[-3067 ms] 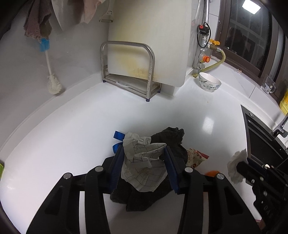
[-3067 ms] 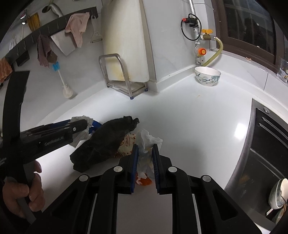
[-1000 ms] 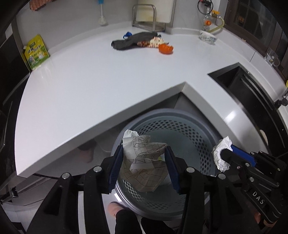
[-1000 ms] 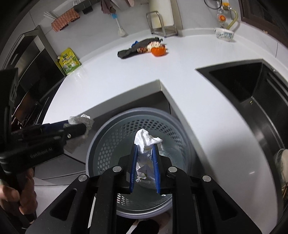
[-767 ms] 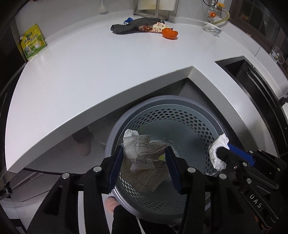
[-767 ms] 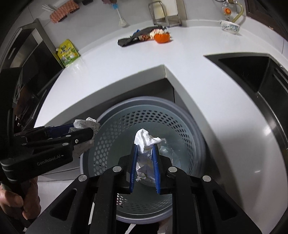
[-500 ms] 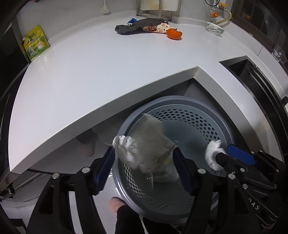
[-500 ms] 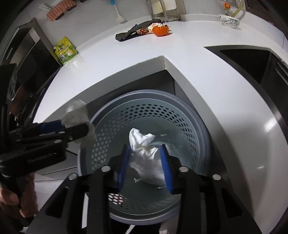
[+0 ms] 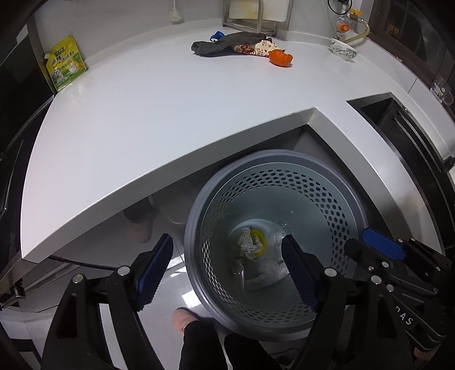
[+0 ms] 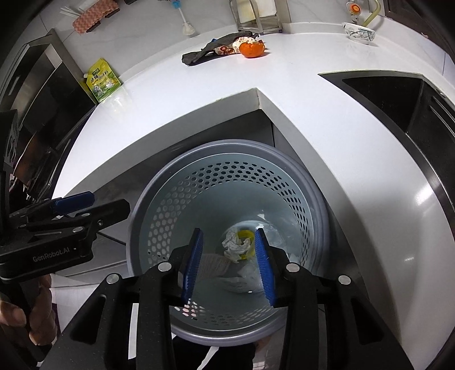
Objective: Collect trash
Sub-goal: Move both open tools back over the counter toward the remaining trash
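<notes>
A grey perforated trash basket (image 9: 341,182) (image 10: 301,176) stands on the floor below the counter corner. Crumpled white paper (image 9: 246,245) (image 10: 233,247) and a checked sheet (image 10: 212,264) lie at its bottom. My left gripper (image 9: 227,244) is open and empty over the basket's left rim. My right gripper (image 10: 229,236) is open and empty above the basket; it also shows in the left wrist view (image 9: 381,247). On the far counter lie a black bag (image 9: 224,45) (image 10: 212,49), a printed wrapper (image 9: 253,48) and an orange (image 9: 281,57) (image 10: 251,49).
The white L-shaped counter (image 9: 159,113) wraps around the basket. A green pouch (image 9: 64,64) leans at its left end. A bowl (image 9: 343,51), a metal rack (image 9: 250,17) and a sink (image 10: 398,96) are at the back and right. My feet (image 9: 184,320) are beside the basket.
Both grippers opened over the basket. The checked paper and the white tissue dropped out of them and now lie at the basket's bottom.
</notes>
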`<state>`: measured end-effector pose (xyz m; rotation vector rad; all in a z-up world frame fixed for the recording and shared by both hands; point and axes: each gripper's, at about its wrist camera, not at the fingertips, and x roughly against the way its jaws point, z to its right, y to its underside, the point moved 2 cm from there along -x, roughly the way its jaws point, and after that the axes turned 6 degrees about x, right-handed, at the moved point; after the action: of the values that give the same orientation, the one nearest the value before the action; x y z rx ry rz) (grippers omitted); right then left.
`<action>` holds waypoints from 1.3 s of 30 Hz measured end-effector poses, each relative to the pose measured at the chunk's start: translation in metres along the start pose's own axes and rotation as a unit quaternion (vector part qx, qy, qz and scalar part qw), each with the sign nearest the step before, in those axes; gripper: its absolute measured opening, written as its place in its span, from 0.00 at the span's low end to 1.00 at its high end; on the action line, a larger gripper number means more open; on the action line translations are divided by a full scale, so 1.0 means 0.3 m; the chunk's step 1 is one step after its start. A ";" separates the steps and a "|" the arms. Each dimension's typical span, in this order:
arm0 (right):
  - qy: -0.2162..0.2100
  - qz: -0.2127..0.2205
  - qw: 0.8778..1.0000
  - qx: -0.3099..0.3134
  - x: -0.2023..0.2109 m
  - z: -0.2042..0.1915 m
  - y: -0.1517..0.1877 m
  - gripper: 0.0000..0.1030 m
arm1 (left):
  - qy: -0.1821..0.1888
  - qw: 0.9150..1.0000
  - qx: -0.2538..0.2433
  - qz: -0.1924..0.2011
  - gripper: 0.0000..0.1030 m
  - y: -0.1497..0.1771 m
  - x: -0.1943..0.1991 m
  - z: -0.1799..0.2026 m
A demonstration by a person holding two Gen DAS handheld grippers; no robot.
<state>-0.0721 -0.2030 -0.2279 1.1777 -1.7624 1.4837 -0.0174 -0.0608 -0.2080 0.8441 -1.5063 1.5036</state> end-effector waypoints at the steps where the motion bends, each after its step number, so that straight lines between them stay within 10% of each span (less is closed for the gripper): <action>1: 0.000 0.000 1.000 0.000 0.009 -0.002 0.000 0.35 | 0.000 1.000 0.001 0.001 0.75 -0.001 0.010 0.002; 18: 0.000 0.045 0.998 0.032 0.216 -0.007 -0.081 0.39 | -0.009 0.998 0.015 0.054 0.81 -0.128 0.199 0.019; 39: 0.077 0.133 0.988 -0.024 0.261 0.006 -0.411 0.54 | 0.031 0.990 -0.032 0.133 0.90 -0.535 0.273 -0.052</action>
<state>-0.0005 -0.2270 -0.1027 0.8042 -1.8919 1.6255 0.0926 -0.0474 -0.0650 0.5698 -1.6605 1.6474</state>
